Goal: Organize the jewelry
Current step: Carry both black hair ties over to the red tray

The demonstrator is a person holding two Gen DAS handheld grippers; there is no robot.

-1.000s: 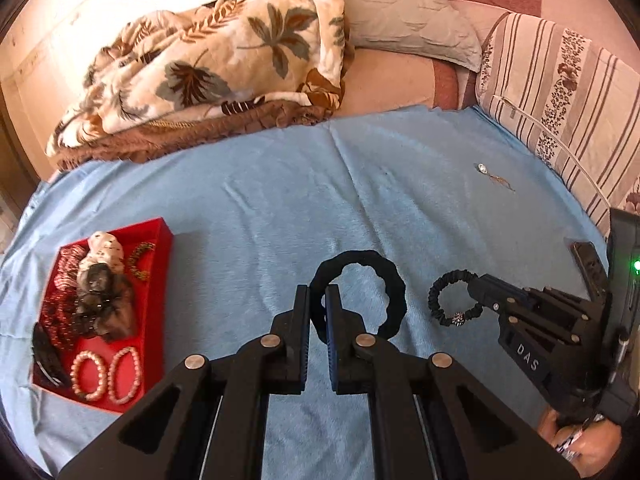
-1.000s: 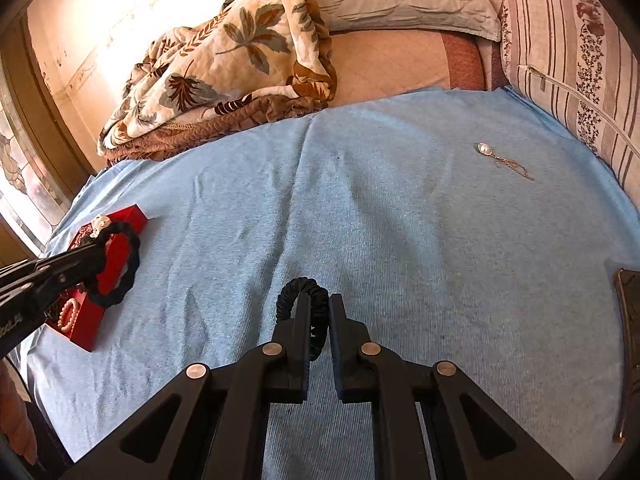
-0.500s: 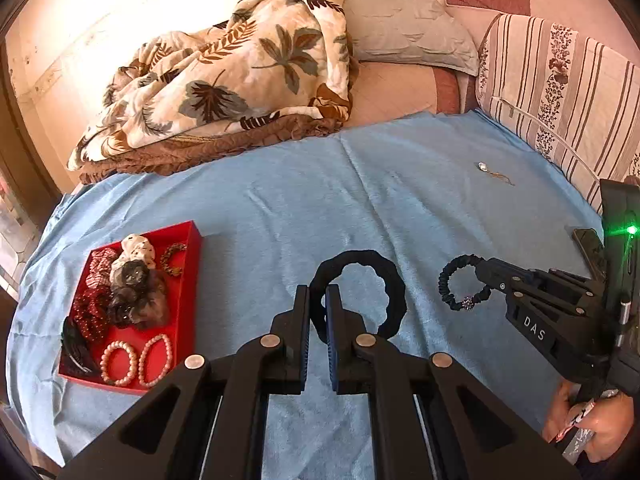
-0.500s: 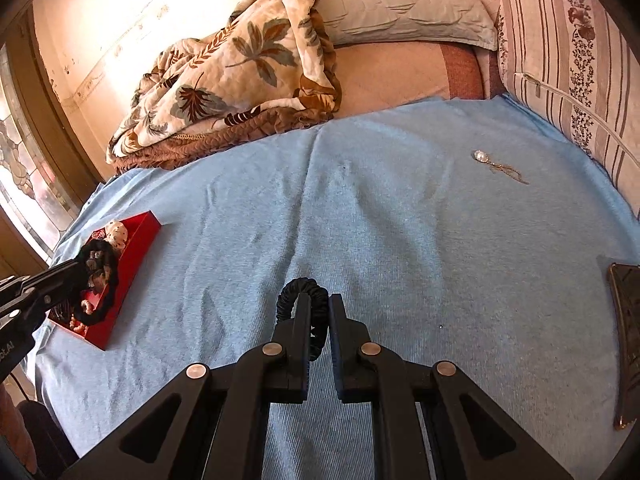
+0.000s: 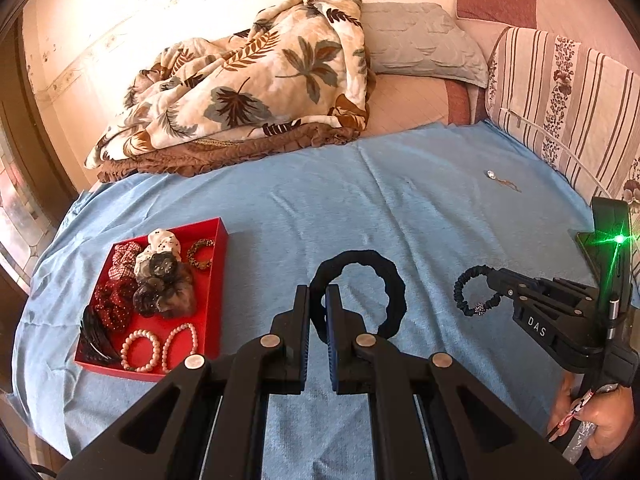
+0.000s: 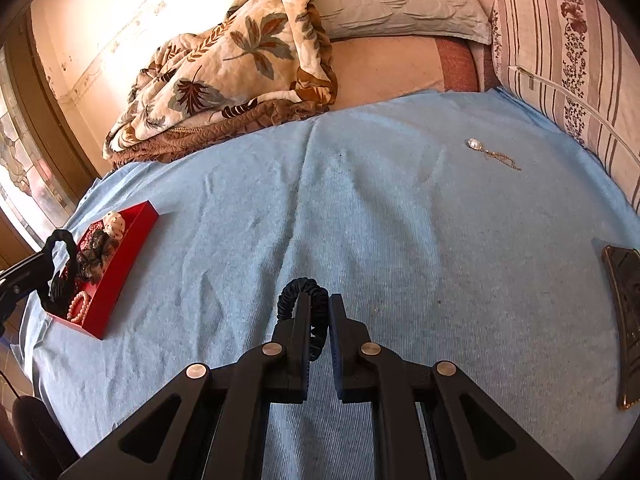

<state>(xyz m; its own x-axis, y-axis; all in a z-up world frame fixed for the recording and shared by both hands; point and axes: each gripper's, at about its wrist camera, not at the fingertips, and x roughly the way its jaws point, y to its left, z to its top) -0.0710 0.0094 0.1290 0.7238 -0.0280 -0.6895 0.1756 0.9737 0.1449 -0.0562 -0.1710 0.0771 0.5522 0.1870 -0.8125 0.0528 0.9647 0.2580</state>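
Observation:
My left gripper (image 5: pixel 317 300) is shut on a thick black scrunchie (image 5: pixel 360 260) and holds it above the blue bedspread, right of the red tray (image 5: pixel 218 276). The tray holds several scrunchies, pearl bracelets (image 5: pixel 140 350) and a black hair clip (image 5: pixel 94 334). My right gripper (image 6: pixel 319 308) is shut on a thin black hair tie (image 6: pixel 298 290) with a sparkly bead; it shows in the left wrist view (image 5: pixel 474 292) too. In the right wrist view the tray (image 6: pixel 132 240) lies far left, with the left gripper's scrunchie (image 6: pixel 60 260) over it. A pendant necklace (image 6: pixel 490 154) lies far right on the bedspread.
A floral blanket (image 5: pixel 248 88) and grey pillow (image 5: pixel 420 44) lie at the back of the bed. A striped cushion (image 5: pixel 568 92) stands at the right. A phone (image 6: pixel 626 316) lies at the bedspread's right edge. A window is at far left.
Both grippers have pulled back and swung left with their hair ties held. The red tray now sits closer to the left gripper, with more of the bed's left side in view.

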